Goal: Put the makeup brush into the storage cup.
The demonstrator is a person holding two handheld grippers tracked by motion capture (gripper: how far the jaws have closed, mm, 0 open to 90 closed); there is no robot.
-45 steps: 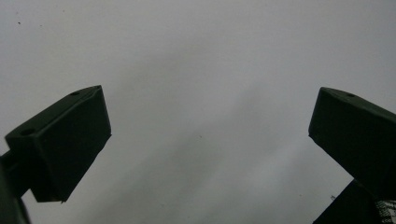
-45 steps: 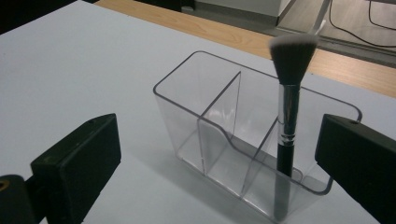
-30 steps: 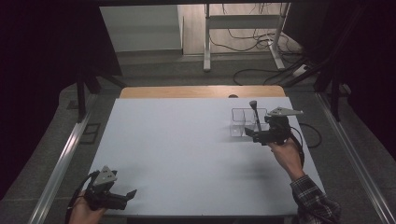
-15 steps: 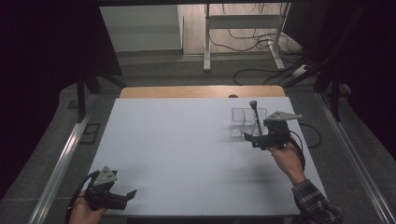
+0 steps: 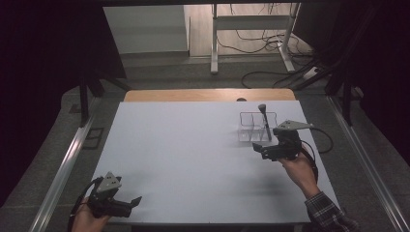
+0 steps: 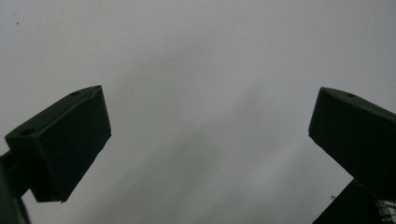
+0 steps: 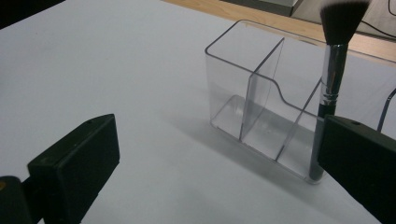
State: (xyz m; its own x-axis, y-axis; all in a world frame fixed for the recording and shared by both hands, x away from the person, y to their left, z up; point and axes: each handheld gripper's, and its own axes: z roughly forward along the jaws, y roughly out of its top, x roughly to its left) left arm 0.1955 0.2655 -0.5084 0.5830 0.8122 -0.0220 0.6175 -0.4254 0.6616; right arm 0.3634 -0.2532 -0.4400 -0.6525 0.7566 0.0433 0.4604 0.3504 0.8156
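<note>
right gripper (image 5: 258,149) – jaws released (near organizer (image 5: 252,126)) | left gripper (image 5: 133,202) – jaws released, low

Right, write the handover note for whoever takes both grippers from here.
Right gripper: open, holding nothing, low over the table just in front of the clear organizer. Its fingers stand wide apart in its own view.
Left gripper: open, empty, at the near left corner of the white table, away from the work.
Makeup brush: upright in the organizer's right-hand compartment as the right gripper view shows it, bristles up. The other two compartments look empty.
Done: brush stands in the organizer, untouched by either gripper.
Left: probably just draw the right gripper clear; no other loose item is visible on the table.
</note>
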